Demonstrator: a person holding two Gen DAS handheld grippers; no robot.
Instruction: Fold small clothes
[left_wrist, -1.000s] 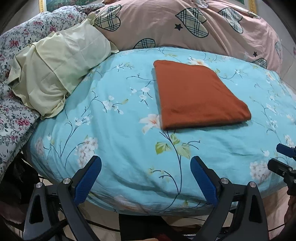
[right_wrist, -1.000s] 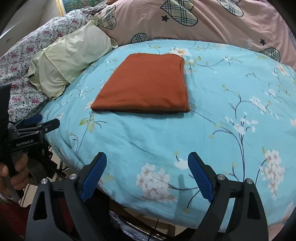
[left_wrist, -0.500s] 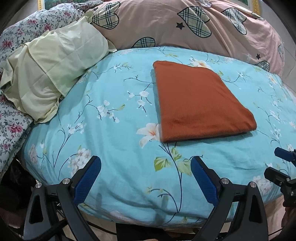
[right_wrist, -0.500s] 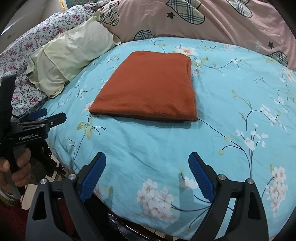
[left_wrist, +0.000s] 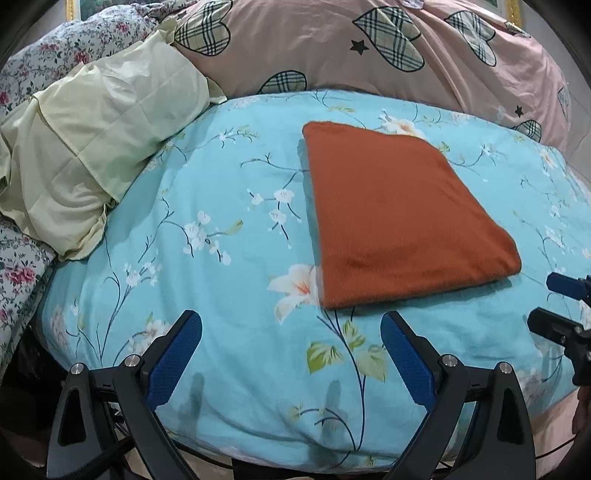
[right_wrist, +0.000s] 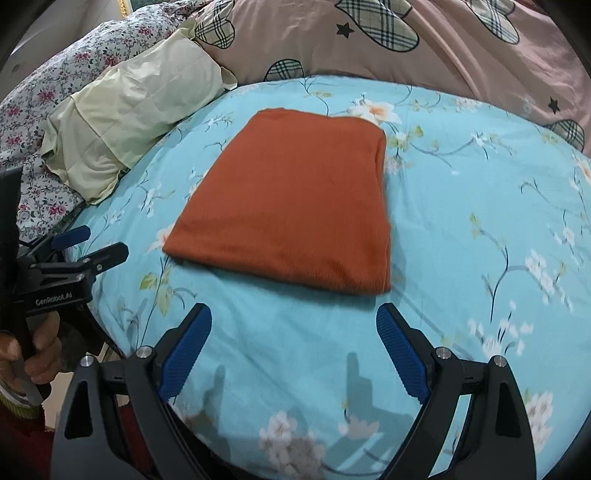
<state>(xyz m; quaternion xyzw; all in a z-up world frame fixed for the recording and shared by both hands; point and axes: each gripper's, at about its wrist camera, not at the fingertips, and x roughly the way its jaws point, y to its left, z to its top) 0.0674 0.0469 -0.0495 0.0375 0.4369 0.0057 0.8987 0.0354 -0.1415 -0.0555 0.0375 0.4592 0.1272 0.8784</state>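
Observation:
A rust-orange garment (left_wrist: 399, 218) lies folded into a flat rectangle on the turquoise floral bed cover (left_wrist: 221, 258); it also shows in the right wrist view (right_wrist: 295, 206). My left gripper (left_wrist: 291, 325) is open and empty, just short of the garment's near left corner. My right gripper (right_wrist: 293, 321) is open and empty, just short of the garment's near edge. Each gripper also shows from the side in the other view: the right one (left_wrist: 554, 306) at the right edge, the left one (right_wrist: 99, 243) at the left edge.
A pale yellow pillow (left_wrist: 92, 147) lies at the left. A pink quilt with plaid hearts (left_wrist: 369, 44) is piled along the back. A floral sheet (left_wrist: 22, 258) lies at the far left. The bed's near edge (left_wrist: 258, 443) runs under my fingers.
Both grippers have moved forward over the bed towards the folded garment, which now sits closer to the fingertips. Both stay open.

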